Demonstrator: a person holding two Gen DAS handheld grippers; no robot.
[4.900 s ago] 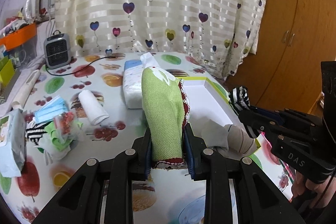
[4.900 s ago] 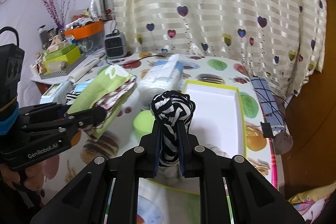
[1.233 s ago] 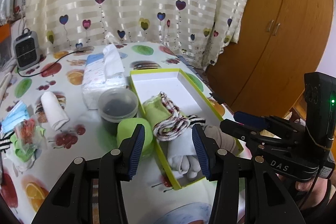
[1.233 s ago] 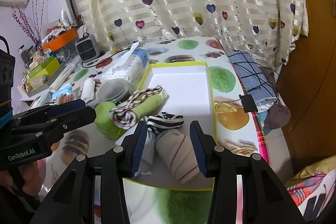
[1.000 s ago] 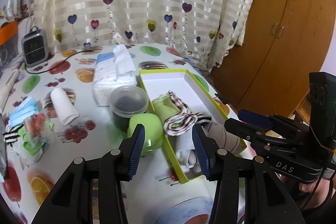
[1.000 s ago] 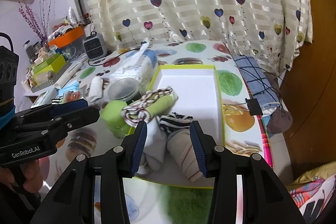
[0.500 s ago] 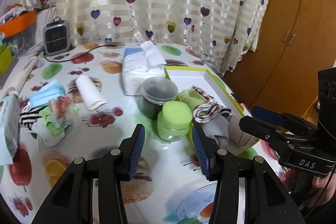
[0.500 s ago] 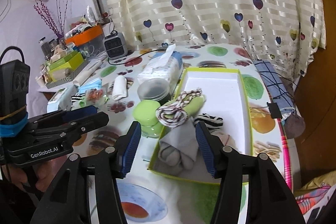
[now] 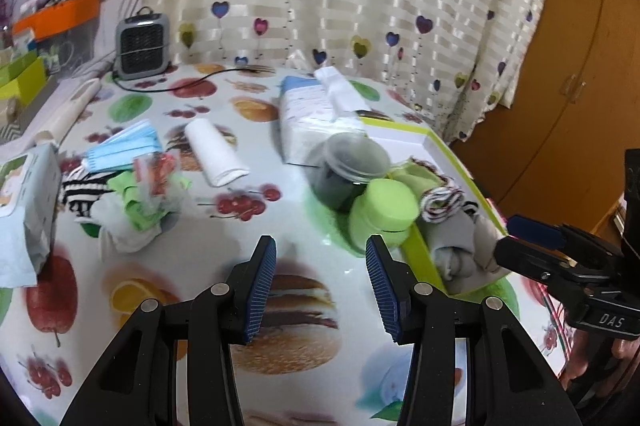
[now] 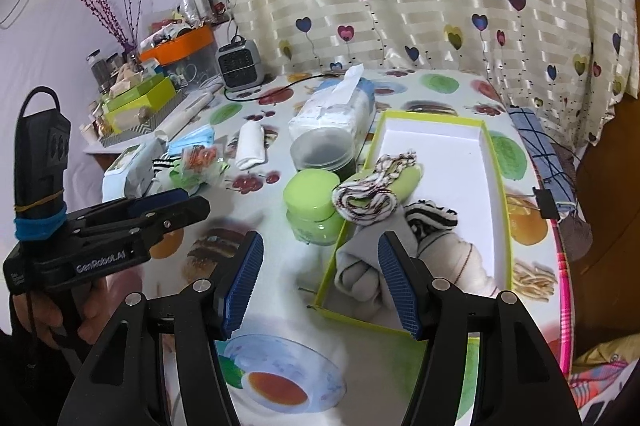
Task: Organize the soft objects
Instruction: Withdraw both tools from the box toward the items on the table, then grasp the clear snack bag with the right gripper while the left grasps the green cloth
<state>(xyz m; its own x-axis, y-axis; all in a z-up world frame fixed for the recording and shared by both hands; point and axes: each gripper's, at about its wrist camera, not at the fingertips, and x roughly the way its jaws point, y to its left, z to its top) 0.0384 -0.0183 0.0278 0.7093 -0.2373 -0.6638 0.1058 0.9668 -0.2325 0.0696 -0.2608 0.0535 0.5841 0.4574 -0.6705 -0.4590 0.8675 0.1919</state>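
Note:
A white box with a lime rim [image 10: 486, 146] [image 9: 418, 258] lies on the fruit-print table. In its near end sit a green rolled sock with a striped cuff [image 10: 372, 192] [image 9: 438, 192], a black-and-white striped sock [image 10: 430, 216], a grey roll [image 10: 360, 266] [image 9: 452, 246] and a cream striped roll [image 10: 456, 262]. A loose pile of socks [image 9: 132, 206] [image 10: 196, 166] and a white roll [image 9: 216, 152] [image 10: 250, 146] lie to the left. My left gripper [image 9: 320, 282] is open and empty over the table. My right gripper [image 10: 320, 284] is open and empty before the box's near corner.
A lime-lidded jar [image 9: 382, 214] [image 10: 314, 204] and a dark jar [image 9: 348, 172] [image 10: 324, 152] stand by the box's left wall. A tissue pack [image 9: 316, 118], blue face masks [image 9: 120, 150], a wipes pack [image 9: 24, 210] and a small heater [image 9: 140, 46] are on the table. A folded blue cloth [image 10: 544, 156] lies at the right edge.
Both grippers let go of their socks into the box, opened and drew back. In the last half second my left gripper swung left toward the table's middle, and the right backed off a little.

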